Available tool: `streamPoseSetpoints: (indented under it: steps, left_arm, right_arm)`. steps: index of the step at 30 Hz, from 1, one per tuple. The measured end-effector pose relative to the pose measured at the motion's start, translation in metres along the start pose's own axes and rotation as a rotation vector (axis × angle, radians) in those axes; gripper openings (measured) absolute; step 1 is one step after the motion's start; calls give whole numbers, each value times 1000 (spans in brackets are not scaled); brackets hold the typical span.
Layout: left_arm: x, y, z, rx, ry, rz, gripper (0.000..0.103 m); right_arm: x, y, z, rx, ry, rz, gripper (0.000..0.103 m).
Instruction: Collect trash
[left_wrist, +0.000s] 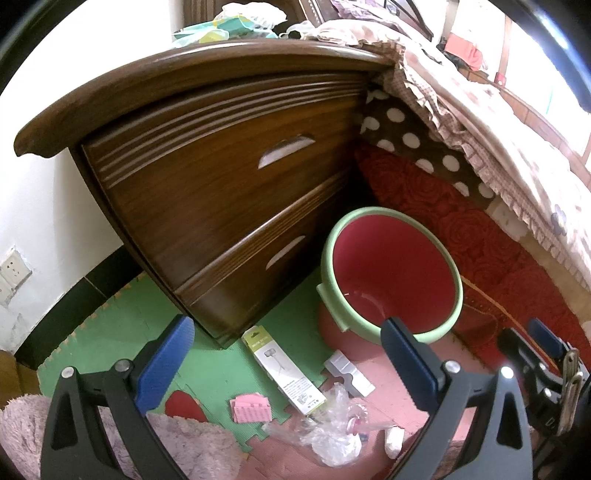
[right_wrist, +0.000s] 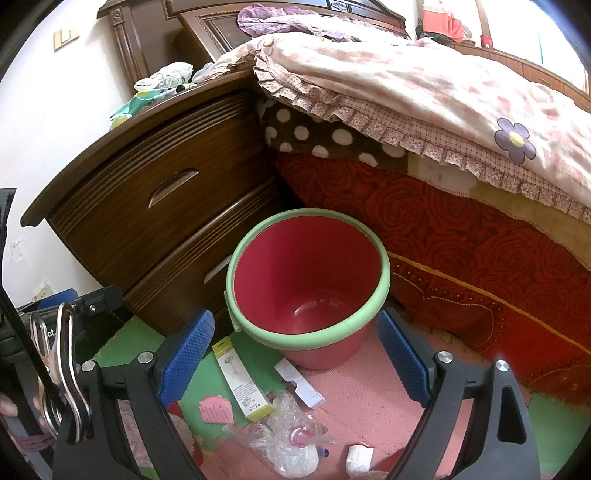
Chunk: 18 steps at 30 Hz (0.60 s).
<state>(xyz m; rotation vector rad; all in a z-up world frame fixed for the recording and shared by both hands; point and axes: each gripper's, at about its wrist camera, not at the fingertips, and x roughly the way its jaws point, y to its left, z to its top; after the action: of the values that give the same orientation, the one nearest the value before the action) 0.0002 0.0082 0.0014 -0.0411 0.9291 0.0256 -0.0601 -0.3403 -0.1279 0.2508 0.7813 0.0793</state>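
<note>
The left gripper (left_wrist: 288, 354) has its blue-padded fingers (left_wrist: 166, 354) spread wide apart, holding nothing and touching nothing. It hangs above the floor mat (left_wrist: 221, 369), tilted down toward the litter in front of the bin (left_wrist: 391, 280). The right gripper (right_wrist: 295, 354) is likewise wide open and empty, its fingers (right_wrist: 188, 354) framing the bin (right_wrist: 306, 280) from above and in front. In the left view, the right gripper's black body shows at the right of the bin, close beside the left one; in the right view, a metal clip (right_wrist: 62, 373) and part of the left gripper show at the left of the bin.

The bin is red inside with a pale green rim, stands upright and looks empty. It sits between the wooden nightstand (left_wrist: 207, 177) and the bed (right_wrist: 443, 110), with the bed's red rose-patterned side just behind it.

The trash lies on the mat in front of the bin: a long white box (right_wrist: 240, 380) with green ends just before the bin's left side, a white cardboard piece (right_wrist: 299, 384) near the bin's base, a pink paper (right_wrist: 216, 408) left of the box, crumpled clear plastic (right_wrist: 288, 439) nearer the camera, and a small white wad (right_wrist: 360, 458) right of the plastic. A fuzzy pink rug (left_wrist: 74, 435) lies at the left, farthest from the bin.
</note>
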Motion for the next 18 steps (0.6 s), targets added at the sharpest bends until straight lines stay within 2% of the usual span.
streamPoseSetpoints:
  steps: [18]
  left_arm:
    - [1, 0, 0, 2, 1, 1, 103]
  right_arm:
    - [1, 0, 0, -1, 1, -1, 92]
